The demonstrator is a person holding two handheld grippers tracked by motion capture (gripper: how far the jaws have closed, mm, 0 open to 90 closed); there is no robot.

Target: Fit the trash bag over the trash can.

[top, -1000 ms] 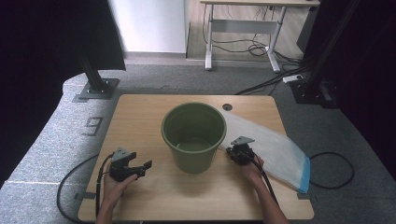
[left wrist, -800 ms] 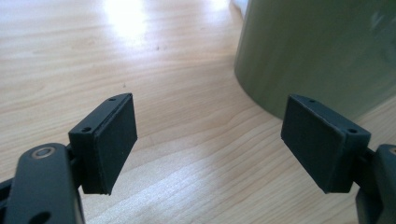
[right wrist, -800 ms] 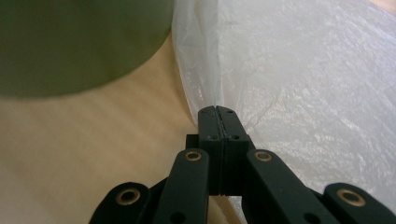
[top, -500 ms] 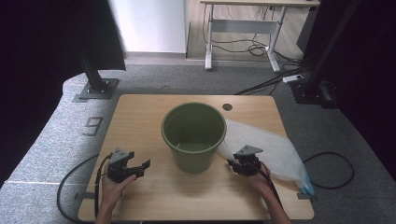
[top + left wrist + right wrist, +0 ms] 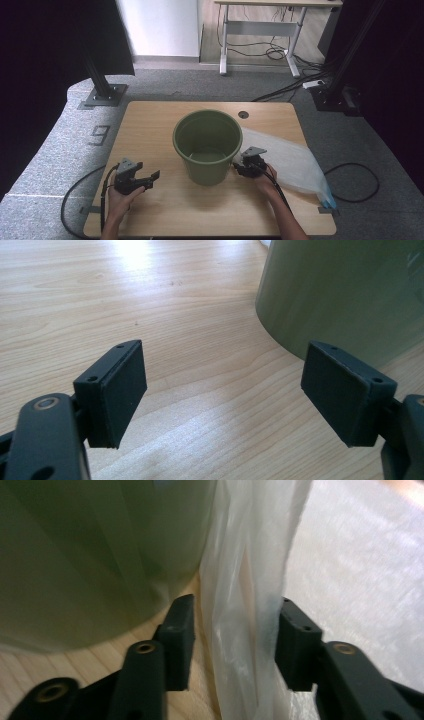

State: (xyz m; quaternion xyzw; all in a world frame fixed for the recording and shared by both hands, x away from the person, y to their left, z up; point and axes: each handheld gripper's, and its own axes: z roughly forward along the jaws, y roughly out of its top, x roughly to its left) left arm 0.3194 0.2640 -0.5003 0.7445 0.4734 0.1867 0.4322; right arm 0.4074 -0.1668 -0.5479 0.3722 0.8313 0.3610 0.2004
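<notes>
One readable mark appears: a dark figure "9" (image 5: 100, 135) stands on the grey speckled floor covering (image 5: 65, 150), just beside the left edge of the wooden table (image 5: 150, 120), level with the green bucket (image 5: 207, 145) that stands on that table. Seen from the high view the figure reads as a 9, though from the opposite side it would read as a 6. The bucket's wall carries no legible lettering in either gripper view, and the translucent plastic bag (image 5: 290, 160) lying to the right of the bucket bears no print that can be made out.
</notes>
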